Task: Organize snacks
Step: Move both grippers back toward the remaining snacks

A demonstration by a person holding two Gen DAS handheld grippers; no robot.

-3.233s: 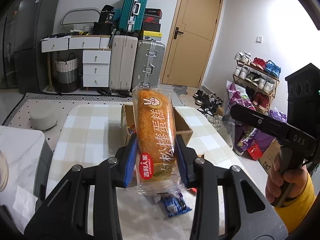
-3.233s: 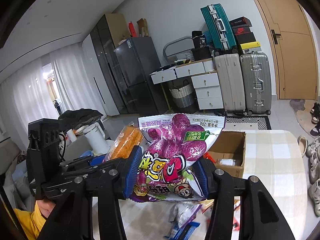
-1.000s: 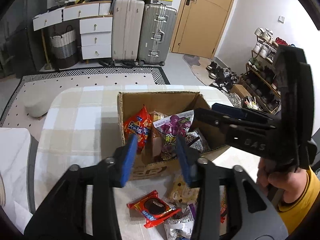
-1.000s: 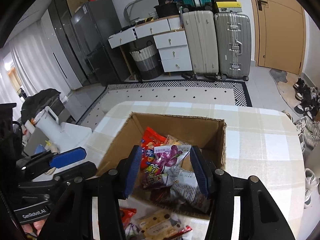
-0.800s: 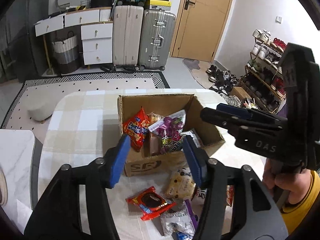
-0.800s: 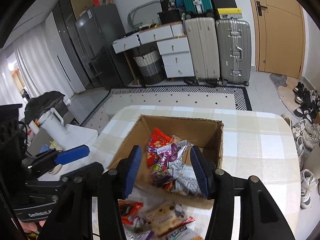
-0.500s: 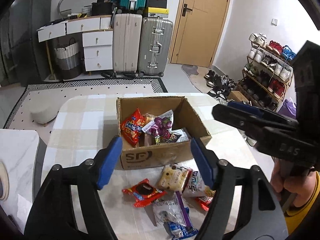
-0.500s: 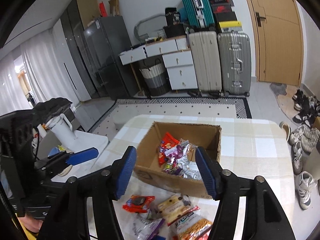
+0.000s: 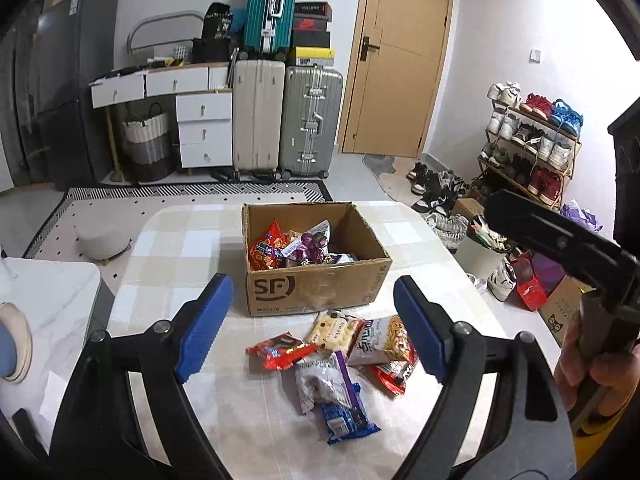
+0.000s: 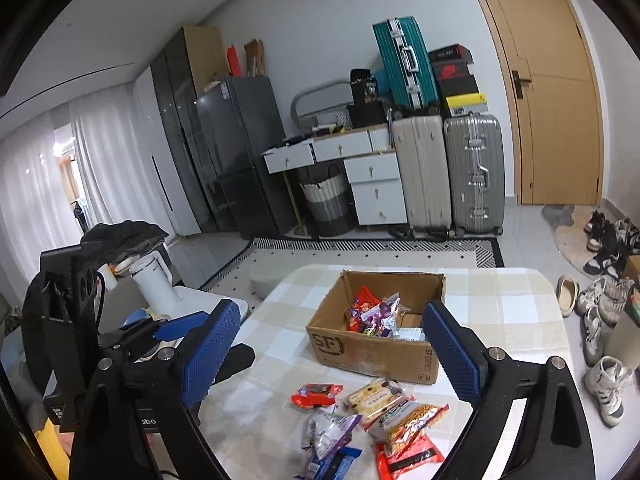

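Left wrist view shows the left gripper (image 9: 310, 324) with its blue-padded jaws opening wide and nothing between them, above a loose pile of snack packets (image 9: 336, 360) lying on the checked cream tablecloth (image 9: 180, 248) just in front of the open brown cardboard box (image 9: 320, 288), which holds more packets. Right wrist view shows the right gripper (image 10: 332, 354) likewise opening and empty, raised over the same pile (image 10: 372, 420) and box (image 10: 360, 352).

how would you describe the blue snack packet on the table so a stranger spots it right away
Find the cardboard box on the checked table; loose packets lie in front of it. The blue snack packet is the one farthest from the box, and the only blue wrapper among red, cream and silver ones.
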